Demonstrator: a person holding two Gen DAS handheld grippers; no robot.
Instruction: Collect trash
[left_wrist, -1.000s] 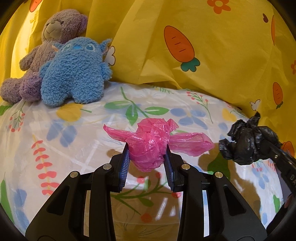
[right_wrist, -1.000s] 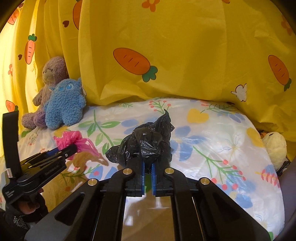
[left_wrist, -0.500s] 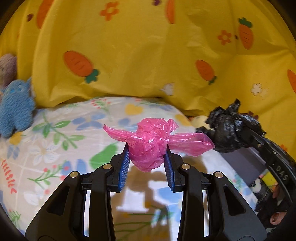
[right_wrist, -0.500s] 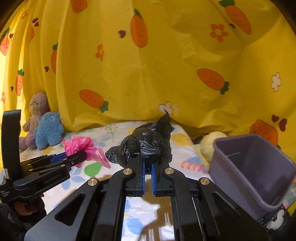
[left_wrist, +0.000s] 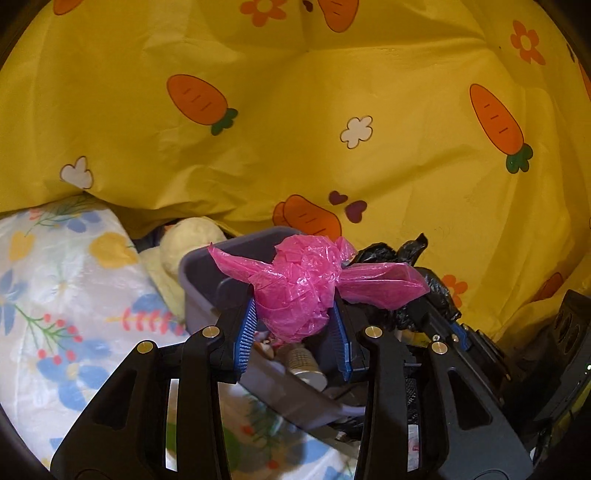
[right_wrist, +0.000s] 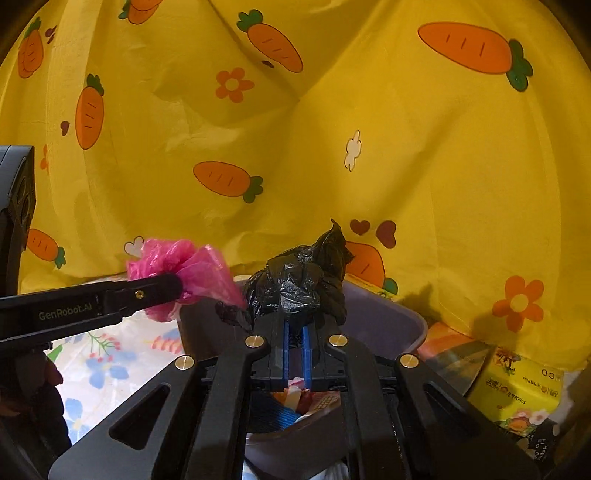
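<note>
My left gripper (left_wrist: 293, 325) is shut on a crumpled pink plastic bag (left_wrist: 303, 288) and holds it above the left part of a grey-purple bin (left_wrist: 207, 266). My right gripper (right_wrist: 294, 332) is shut on a crumpled black plastic bag (right_wrist: 301, 284) and holds it over the same bin (right_wrist: 388, 317). The black bag (left_wrist: 413, 254) shows just right of the pink one in the left wrist view. The pink bag (right_wrist: 173, 266) and the left gripper's finger (right_wrist: 110, 299) show at the left in the right wrist view. Trash lies inside the bin (right_wrist: 306, 398).
A yellow carrot-print cloth (left_wrist: 295, 129) hangs behind everything. A floral sheet (left_wrist: 66, 295) covers the surface left of the bin. A pale yellow plush (left_wrist: 184, 240) lies by the bin's far left corner. A yellow tissue pack (right_wrist: 517, 387) lies right of the bin.
Both grippers have swung right with their bags, from over the floral sheet to above the bin. The plush toys at the left have left the view.
</note>
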